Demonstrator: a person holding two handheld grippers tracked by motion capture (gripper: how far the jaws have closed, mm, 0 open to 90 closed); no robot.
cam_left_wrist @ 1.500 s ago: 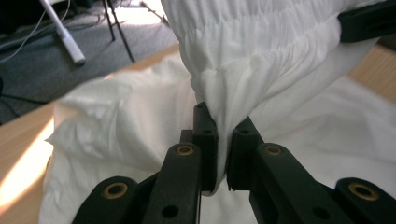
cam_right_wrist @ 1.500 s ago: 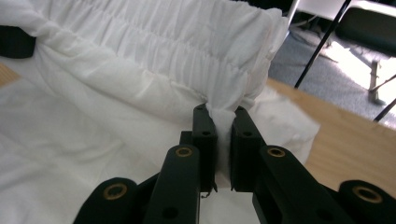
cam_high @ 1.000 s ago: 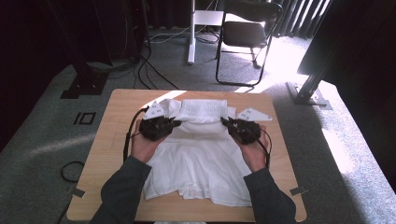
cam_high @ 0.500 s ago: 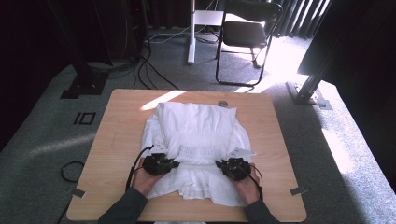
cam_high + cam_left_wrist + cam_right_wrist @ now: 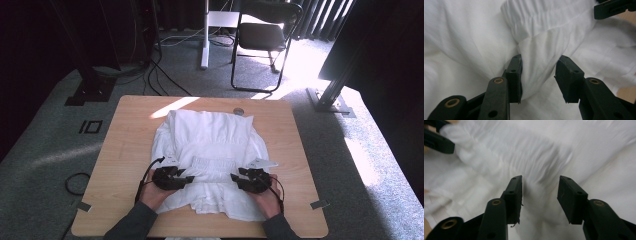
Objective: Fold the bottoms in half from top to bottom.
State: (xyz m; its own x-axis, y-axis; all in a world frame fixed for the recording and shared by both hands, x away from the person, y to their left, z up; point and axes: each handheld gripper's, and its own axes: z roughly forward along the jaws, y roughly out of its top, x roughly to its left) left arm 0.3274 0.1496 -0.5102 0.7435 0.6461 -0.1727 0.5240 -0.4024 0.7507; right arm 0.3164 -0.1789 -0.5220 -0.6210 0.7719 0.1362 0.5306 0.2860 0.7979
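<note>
1. Both grippers have come from the far edge of the white garment (image 5: 210,145) down to its near half, folding the gathered waistband (image 5: 214,163) over toward me.
2. My left gripper (image 5: 186,178) has just been opening; its jaws stand spread, a fold of cloth loose between them.
3. My right gripper (image 5: 234,178) likewise has just let go, jaws apart over the fabric.
4. So the garment lies folded on the wooden table (image 5: 125,140); I judge this fold done.
</note>
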